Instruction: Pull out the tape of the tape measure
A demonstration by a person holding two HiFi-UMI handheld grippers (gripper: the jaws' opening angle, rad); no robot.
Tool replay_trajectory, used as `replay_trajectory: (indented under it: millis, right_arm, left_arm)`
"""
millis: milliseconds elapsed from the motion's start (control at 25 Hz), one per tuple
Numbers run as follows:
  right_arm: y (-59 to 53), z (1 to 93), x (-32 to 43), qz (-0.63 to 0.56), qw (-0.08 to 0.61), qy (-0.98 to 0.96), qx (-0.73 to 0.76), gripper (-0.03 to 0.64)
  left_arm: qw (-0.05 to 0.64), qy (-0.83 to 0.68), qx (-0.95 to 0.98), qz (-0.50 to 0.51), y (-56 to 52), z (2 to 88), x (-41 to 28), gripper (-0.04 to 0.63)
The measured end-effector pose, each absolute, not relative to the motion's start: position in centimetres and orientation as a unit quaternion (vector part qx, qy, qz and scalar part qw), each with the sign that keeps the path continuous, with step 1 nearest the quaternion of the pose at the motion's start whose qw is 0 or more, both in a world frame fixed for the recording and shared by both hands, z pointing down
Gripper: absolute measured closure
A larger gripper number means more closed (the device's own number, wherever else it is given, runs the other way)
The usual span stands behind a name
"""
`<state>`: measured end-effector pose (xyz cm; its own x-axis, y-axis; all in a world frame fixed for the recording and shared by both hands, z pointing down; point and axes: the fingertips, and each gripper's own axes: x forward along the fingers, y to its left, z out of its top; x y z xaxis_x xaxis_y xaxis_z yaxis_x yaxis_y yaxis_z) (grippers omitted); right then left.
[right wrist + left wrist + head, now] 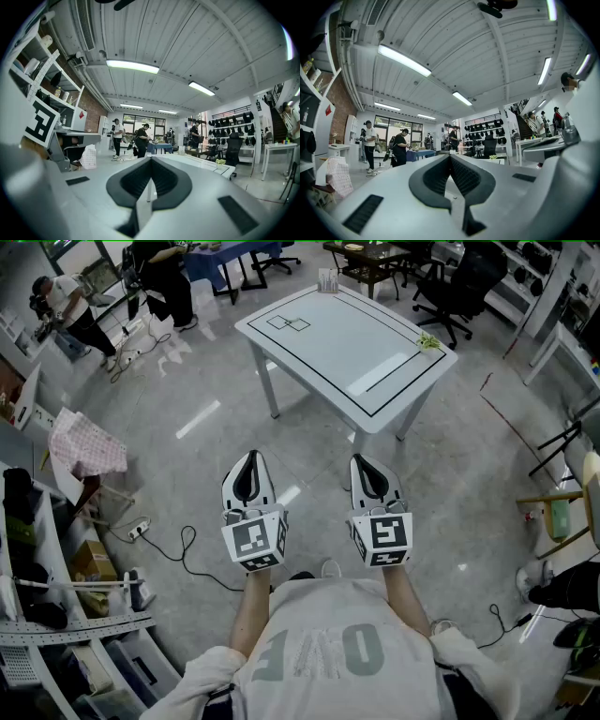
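Left gripper (251, 465): jaws pressed together, nothing between. Right gripper (366, 467): jaws together, empty. White rectangular counter with black outline (309, 352) well ahead of both jaws. Small yellow-green object (428, 341) at counter's far right corner, too small to confirm as tape measure.

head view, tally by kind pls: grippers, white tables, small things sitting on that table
grippers: 2 (left gripper, right gripper, both shut, nothing in them)
white table: 1
small things on the table: 2 (green thing at a corner, clear holder at the far edge)
total: 5
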<state>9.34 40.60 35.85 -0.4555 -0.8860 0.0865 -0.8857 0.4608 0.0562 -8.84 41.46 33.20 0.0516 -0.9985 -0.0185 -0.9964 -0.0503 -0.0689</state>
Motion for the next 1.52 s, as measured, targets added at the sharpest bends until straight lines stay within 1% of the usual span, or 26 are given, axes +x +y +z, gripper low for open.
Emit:
replay_trajectory:
  millis: [280,560,880,1280,1520]
  right_arm:
    - [39.5,36.7,9.7,0.034,0.035,-0.861,0.506,0.588]
    - [38.5,37.2,10.2,0.036,0.020,-0.861,0.508,0.588]
    - [36.3,37.8,10.2,0.032,0.026,-0.863,0.503,0.588]
    - [27.2,37.0,9.5,0.003,0.032,-0.861,0.508,0.588]
    - [18.2,35.8,7.1,0.004,0.036,-0.856,0.516,0.588]
  left_arm:
    - [0.032,0.685,-0.727,-0.021,40.6,33.7,-8.0,0.569]
    - [0.027,0.687,-0.726,-0.028,39.9,34.4,-7.8,0.569]
    - [0.023,0.685,-0.728,-0.017,37.0,35.1,-7.6,0.569]
    - [0.039,0.659,-0.751,0.016,26.4,33.9,-7.1,0.569]
    - [0.033,0.651,-0.758,0.015,17.2,33.2,-9.4,0.569]
